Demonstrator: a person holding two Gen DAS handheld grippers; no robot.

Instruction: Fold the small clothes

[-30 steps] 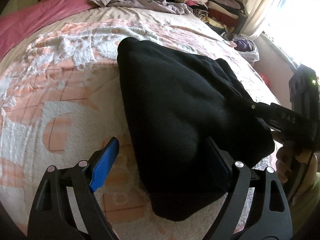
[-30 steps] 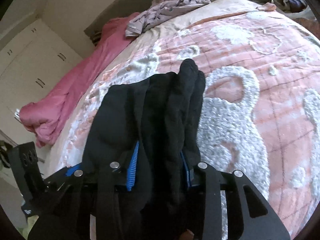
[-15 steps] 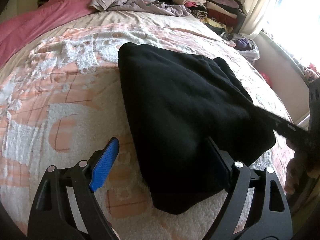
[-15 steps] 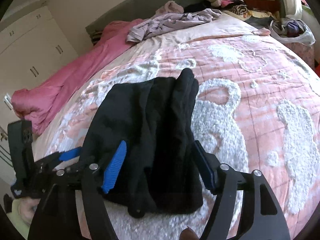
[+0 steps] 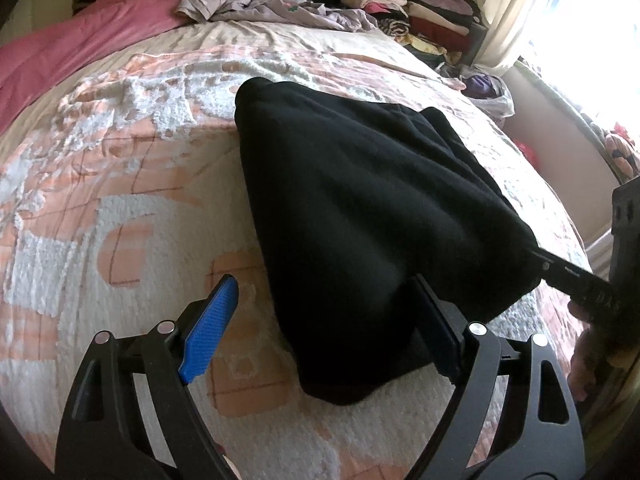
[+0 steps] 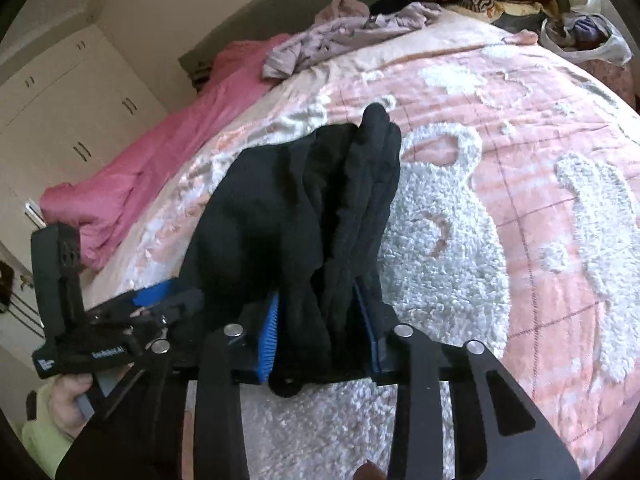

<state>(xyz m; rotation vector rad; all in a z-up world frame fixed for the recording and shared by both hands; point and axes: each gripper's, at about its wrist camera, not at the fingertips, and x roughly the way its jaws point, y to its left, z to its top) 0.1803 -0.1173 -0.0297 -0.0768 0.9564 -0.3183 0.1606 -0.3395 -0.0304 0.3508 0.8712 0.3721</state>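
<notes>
Lying on the pink and white bedspread (image 5: 120, 208), the black garment (image 5: 360, 216) is folded into a thick wedge. Only the left wrist view shows the left tool (image 5: 324, 328) with its jaws wide apart, one blue pad over bare bedspread, the other at the garment's near edge, gripping nothing. Only the right wrist view shows the wardrobe (image 6: 60, 100) and the right tool (image 6: 320, 328), whose jaws have just been closing and now pinch the garment's bunched near end between the blue pads. Farther right, a white plastic bag (image 6: 588, 36) beside the bed holds purple cloth; folded clothes (image 5: 408, 8) are stacked beyond
</notes>
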